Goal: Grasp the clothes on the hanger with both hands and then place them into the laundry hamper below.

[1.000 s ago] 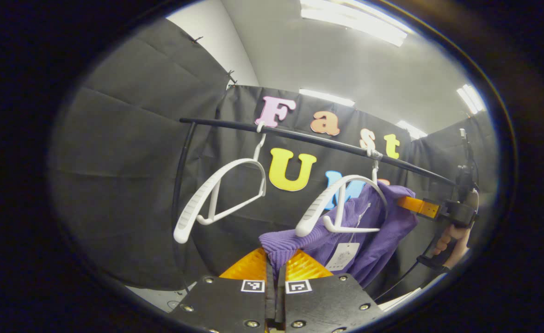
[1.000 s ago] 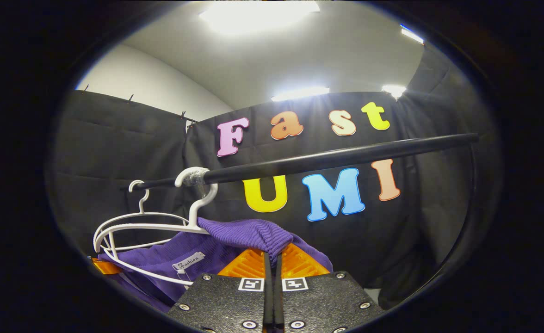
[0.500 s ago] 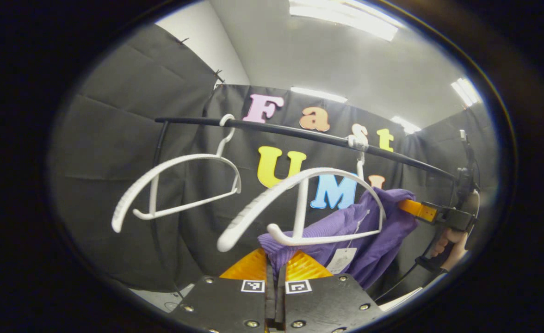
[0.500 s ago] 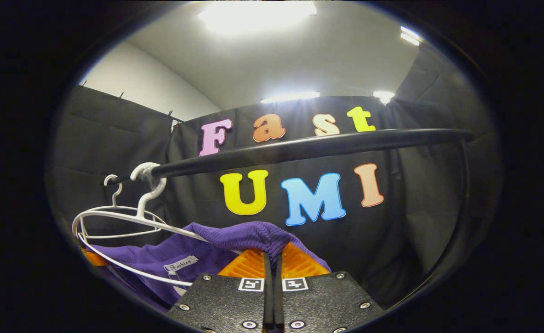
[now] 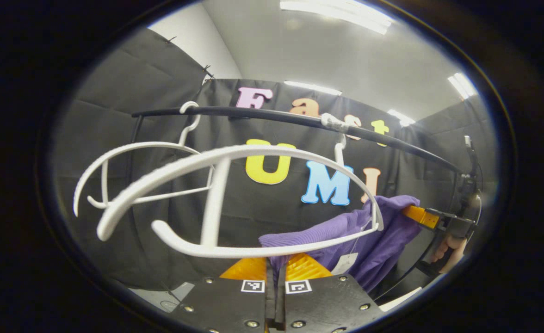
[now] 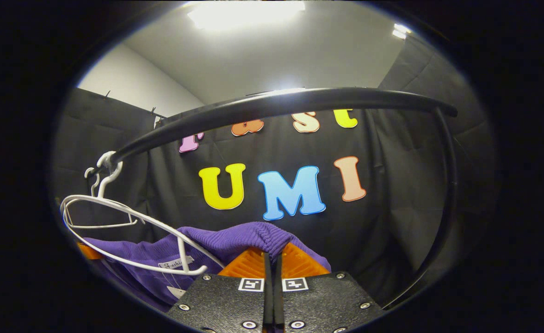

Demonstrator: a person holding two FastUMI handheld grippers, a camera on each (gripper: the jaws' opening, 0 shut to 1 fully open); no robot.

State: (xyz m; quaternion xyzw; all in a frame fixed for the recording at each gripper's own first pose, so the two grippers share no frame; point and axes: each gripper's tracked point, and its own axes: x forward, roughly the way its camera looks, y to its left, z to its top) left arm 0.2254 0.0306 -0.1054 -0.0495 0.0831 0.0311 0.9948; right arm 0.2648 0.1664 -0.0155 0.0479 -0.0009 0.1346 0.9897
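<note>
The left gripper [image 5: 275,268] was closed, its 2 orange fingers [image 5: 246,269] pinching a ribbed edge of the purple garment [image 5: 332,231]. In the left gripper view the garment hung stretched between the 2 grippers, off to the right of the near hanger [image 5: 216,199] and partly behind its right end, with a white tag [image 5: 344,262] dangling beneath it. A second bare hanger [image 5: 114,175] hung farther left on the black rail [image 5: 272,115]. At the far right of that view the right gripper [image 5: 427,217] gripped the garment's other end, and a hand [image 5: 448,249] held its handle.

In the right gripper view the right gripper [image 6: 273,259] was likewise closed, both fingers [image 6: 299,263] clamped on a fold of the garment [image 6: 239,238]. The cloth ran leftward and down from there, passing behind the lower bar of the hanger [image 6: 133,231], whose hook sat on the rail [image 6: 276,104]. A neck label [image 6: 175,264] showed on the cloth. An orange finger of the left gripper [image 6: 89,252] showed at the garment's far left edge.
</note>
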